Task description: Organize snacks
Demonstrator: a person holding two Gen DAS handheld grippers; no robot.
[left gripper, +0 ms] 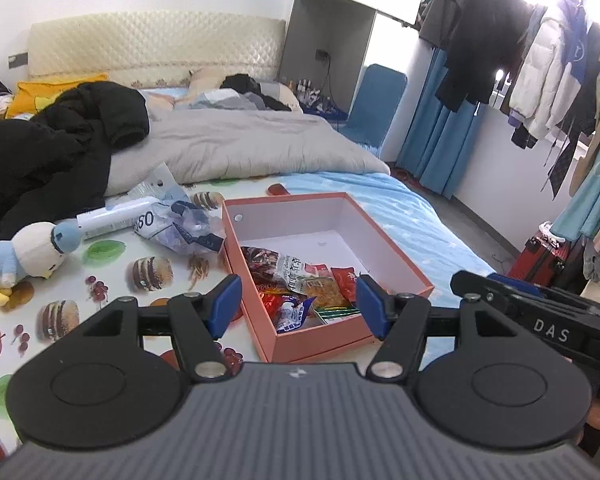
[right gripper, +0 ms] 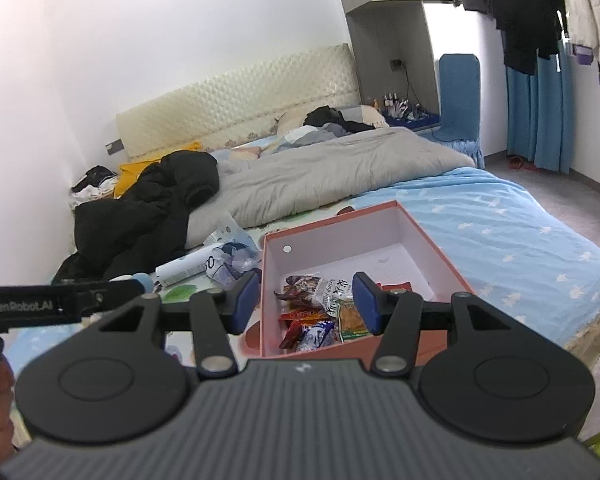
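Just ahead of both wrist cameras, the left tool (left gripper: 298, 304) and right tool (right gripper: 306, 304) hang with fingers apart and empty above the pink box (left gripper: 396, 258), whose near end holds the snack packets (left gripper: 300, 284). Beyond, at ten o'clock, a crumpled bag (left gripper: 180, 224) lies on the bed (left gripper: 400, 200); fetching it looks like the next step.

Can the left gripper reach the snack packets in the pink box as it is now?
Probably yes. The left gripper is open and empty, the pink box has no lid, and the snack packets lie uncovered just ahead, nothing between.
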